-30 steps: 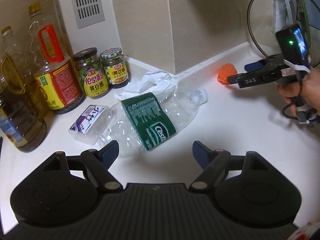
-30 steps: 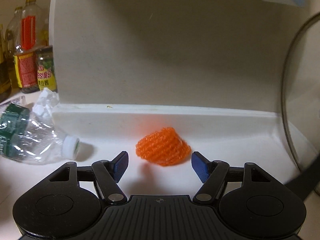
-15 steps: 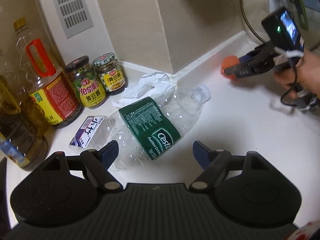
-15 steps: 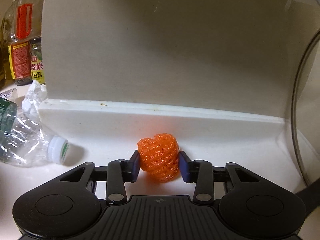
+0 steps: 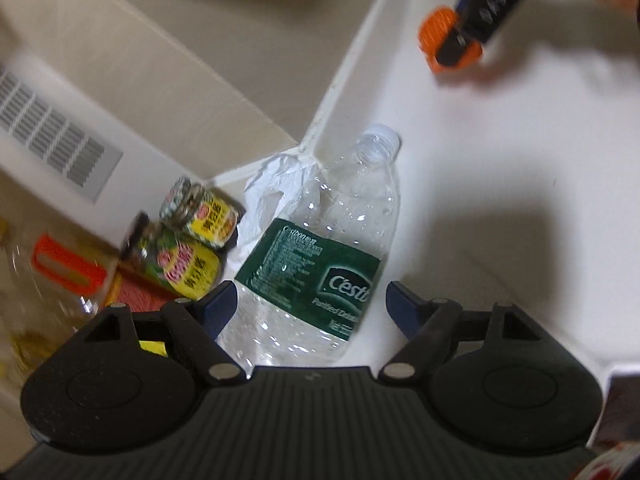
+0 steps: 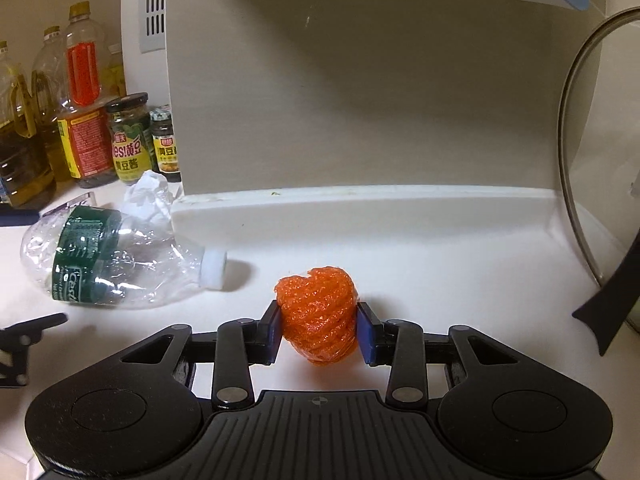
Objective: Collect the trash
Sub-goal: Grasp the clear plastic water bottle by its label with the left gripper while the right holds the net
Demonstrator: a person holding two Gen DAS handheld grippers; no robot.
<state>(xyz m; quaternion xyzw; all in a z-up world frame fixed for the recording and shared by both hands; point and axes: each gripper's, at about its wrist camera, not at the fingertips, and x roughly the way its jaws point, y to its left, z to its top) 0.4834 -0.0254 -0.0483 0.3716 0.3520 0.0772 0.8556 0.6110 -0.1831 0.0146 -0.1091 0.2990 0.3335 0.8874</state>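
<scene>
An orange foam net [image 6: 318,312] sits squeezed between the blue pads of my right gripper [image 6: 319,336], lifted a little off the white counter [image 6: 440,272]. In the left wrist view the same orange net [image 5: 434,32] shows at the top right, held by the right gripper. A crushed clear bottle with a green label [image 5: 316,268] lies on its side between the spread fingers of my left gripper [image 5: 310,302], which is open and not pressing on it. Crumpled white paper [image 5: 276,188] lies just behind the bottle. The bottle [image 6: 116,260] shows at the left in the right wrist view.
Two sauce jars [image 5: 188,240] and oil bottles [image 6: 80,92] stand at the left against the wall. A small blue-and-white pack [image 6: 76,202] lies behind the bottle. A glass pan lid [image 6: 588,160] leans at the right. A wall corner [image 5: 304,144] juts out behind the paper.
My right gripper closed on the orange net and raised it off the counter. My left gripper rolled and sank closer over the bottle, which now lies between its fingers.
</scene>
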